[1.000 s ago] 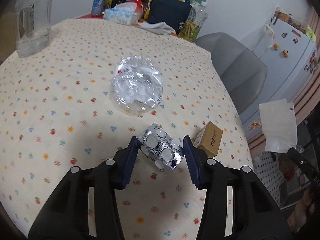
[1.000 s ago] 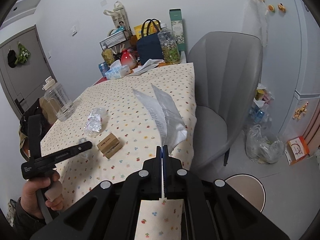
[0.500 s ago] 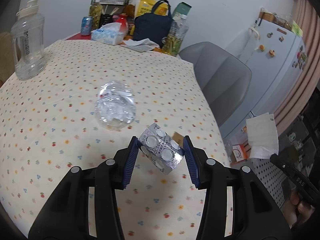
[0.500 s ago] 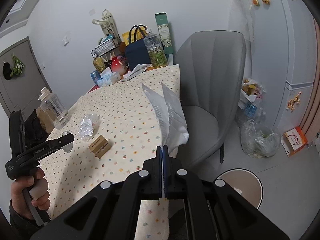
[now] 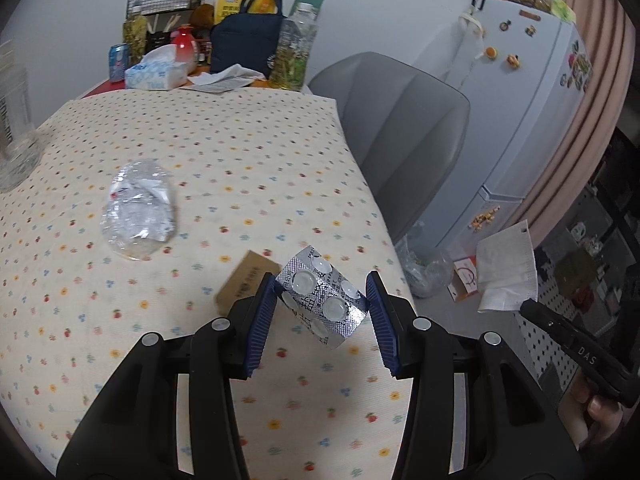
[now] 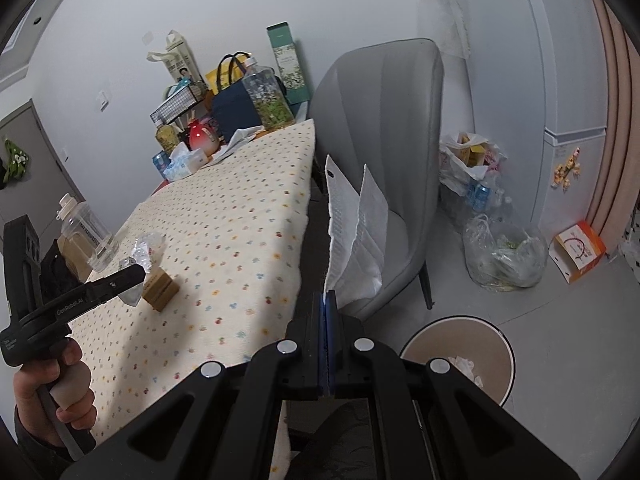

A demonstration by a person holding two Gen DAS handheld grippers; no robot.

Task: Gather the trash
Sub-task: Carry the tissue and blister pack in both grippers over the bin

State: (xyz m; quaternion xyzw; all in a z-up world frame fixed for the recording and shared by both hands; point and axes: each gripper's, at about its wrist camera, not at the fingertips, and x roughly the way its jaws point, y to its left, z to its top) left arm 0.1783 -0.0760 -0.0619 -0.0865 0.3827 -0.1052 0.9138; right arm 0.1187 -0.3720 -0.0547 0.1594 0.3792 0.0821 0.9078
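Your left gripper (image 5: 322, 300) pinches the blister pack (image 5: 322, 302) at lower centre; your right gripper (image 6: 326, 312) clamps the paper sheet (image 6: 354, 232). Carry both level to the bin (image 6: 416, 350), lower right, before releasing

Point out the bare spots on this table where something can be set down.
Free: the tablecloth between the crumpled plastic wrapper and the chair-side edge, and the near strip below the small cardboard box. Crowded: the far end, around the tissue box and navy bag.
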